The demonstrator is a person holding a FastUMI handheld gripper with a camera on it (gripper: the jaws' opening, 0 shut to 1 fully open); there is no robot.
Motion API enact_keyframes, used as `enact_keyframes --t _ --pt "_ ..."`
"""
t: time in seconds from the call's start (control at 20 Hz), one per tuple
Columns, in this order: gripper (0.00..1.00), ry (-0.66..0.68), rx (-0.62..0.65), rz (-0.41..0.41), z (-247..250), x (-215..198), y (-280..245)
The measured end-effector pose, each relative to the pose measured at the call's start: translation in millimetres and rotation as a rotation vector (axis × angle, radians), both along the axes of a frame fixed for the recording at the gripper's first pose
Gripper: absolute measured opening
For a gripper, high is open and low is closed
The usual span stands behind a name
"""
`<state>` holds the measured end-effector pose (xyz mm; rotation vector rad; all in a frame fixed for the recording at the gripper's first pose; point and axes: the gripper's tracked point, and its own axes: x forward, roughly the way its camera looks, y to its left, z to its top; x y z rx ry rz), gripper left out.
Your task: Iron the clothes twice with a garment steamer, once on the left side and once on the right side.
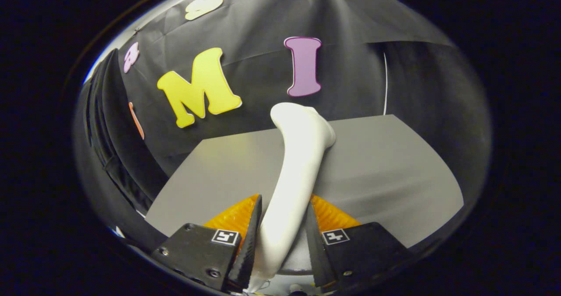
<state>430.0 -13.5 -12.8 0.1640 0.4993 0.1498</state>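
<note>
A white garment steamer (294, 169) stands up between my fingers, its slim handle rising from them and its wider head bending away at the top. Both fingers press on the handle, so my gripper (280, 226) is shut on it. The steamer is held above a grey table (385, 169). A dark garment (109, 125) hangs in folds off to the left of the table, some way from the steamer's head.
The booth's black cloth wall closes off the space behind the table. A thin white cord (385, 83) runs down the wall beyond the table's far right corner.
</note>
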Motion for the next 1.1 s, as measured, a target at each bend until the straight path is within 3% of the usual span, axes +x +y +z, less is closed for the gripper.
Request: enact_keyframes --t 0.25,0.55,1.1 --pt "0.37 -0.101 -0.014 0.013 22 -16 11" --pt "0.36 -0.177 -0.030 -0.013 45 -61 26" --pt "0.36 -0.408 0.009 0.004 168 -177 140"
